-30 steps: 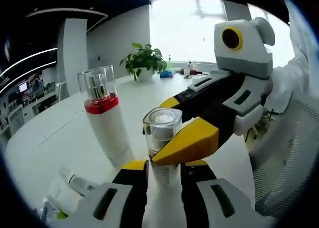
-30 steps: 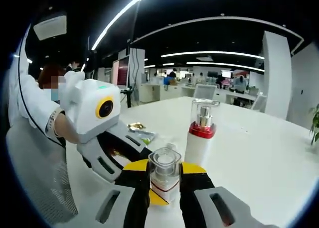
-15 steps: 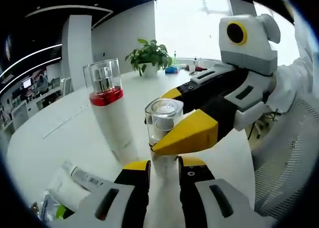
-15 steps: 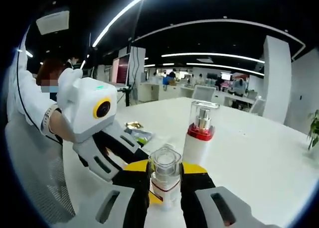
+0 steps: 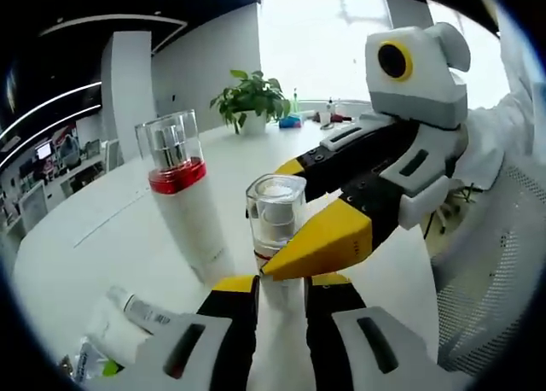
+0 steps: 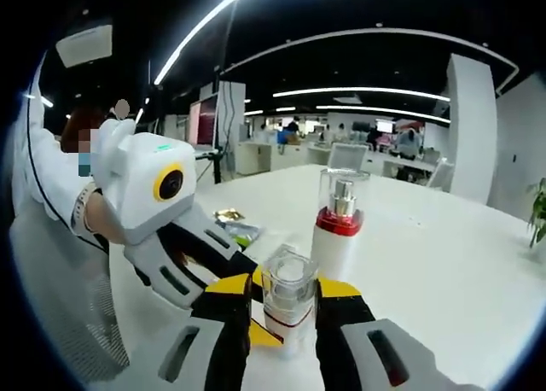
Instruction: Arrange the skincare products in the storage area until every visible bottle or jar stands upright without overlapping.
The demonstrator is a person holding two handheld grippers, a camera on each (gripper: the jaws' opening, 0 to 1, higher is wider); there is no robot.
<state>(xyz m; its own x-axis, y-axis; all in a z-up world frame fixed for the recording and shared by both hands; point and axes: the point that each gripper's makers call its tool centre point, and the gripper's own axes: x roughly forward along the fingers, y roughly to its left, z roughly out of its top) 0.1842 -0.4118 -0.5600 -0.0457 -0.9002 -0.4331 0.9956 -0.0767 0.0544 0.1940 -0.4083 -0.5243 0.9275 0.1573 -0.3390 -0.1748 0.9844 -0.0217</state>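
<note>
A small white bottle with a clear square cap (image 5: 275, 216) stands on the white table (image 5: 102, 237), its base between the jaws of my left gripper (image 5: 281, 290), which is shut on it. My right gripper (image 5: 317, 205) comes in from the right and is shut on the bottle's neck. In the right gripper view the same small bottle (image 6: 288, 293) leans slightly between the jaws of my right gripper (image 6: 283, 312), with my left gripper (image 6: 223, 282) entering from the left. A tall white bottle with a red band and clear cap (image 5: 183, 207) (image 6: 336, 229) stands upright just beyond.
A white tube (image 5: 128, 316) lies flat near the lower left. Small packets (image 6: 236, 229) lie on the table (image 6: 426, 271). A potted plant (image 5: 249, 101) and small items stand at the far edge. A person's white sleeve (image 6: 51, 177) is at the left.
Both views have shifted a little with the hands. The small bottle leans slightly more in the right gripper view. Both grippers keep their hold.
</note>
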